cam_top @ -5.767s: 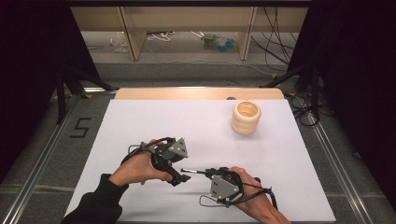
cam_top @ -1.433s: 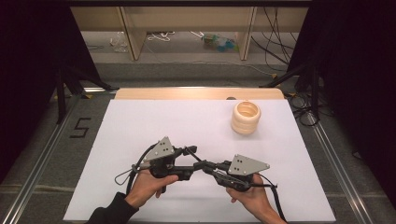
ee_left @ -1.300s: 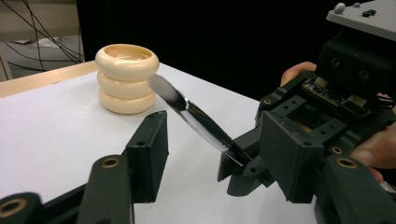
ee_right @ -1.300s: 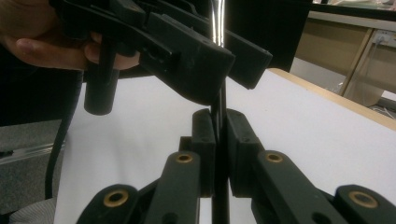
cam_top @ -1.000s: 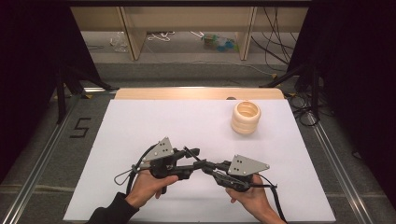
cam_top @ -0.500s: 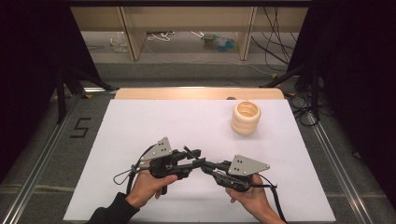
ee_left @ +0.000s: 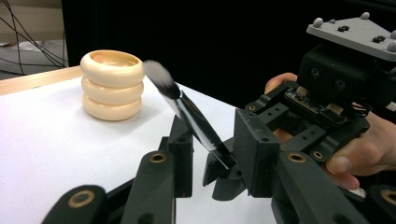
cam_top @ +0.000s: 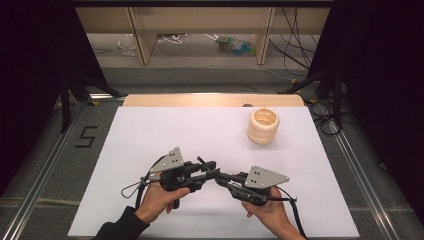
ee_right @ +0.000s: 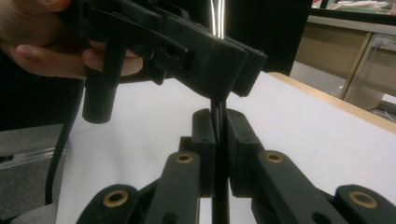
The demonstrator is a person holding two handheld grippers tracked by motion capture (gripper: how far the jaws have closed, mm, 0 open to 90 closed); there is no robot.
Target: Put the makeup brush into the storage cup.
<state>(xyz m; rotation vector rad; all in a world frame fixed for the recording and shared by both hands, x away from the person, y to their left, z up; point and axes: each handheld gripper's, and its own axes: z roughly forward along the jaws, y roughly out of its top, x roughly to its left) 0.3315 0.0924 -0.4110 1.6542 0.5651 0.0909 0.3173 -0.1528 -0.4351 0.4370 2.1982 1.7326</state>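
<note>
Near the worktop [cam_top: 150, 135] front edge, the right gripper [ee_right: 217, 126] pinches a makeup brush [ee_left: 187, 112], bristles toward the cream holder [cam_top: 263, 126] at two o'clock, while the left gripper [ee_left: 210, 158], spread, seemingly readies a handover needing closure.

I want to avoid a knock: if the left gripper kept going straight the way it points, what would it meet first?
Most likely the right gripper, facing it almost tip to tip, shut on the black-handled makeup brush between them. The cream ringed holder sits farther off; depth is unclear.
</note>
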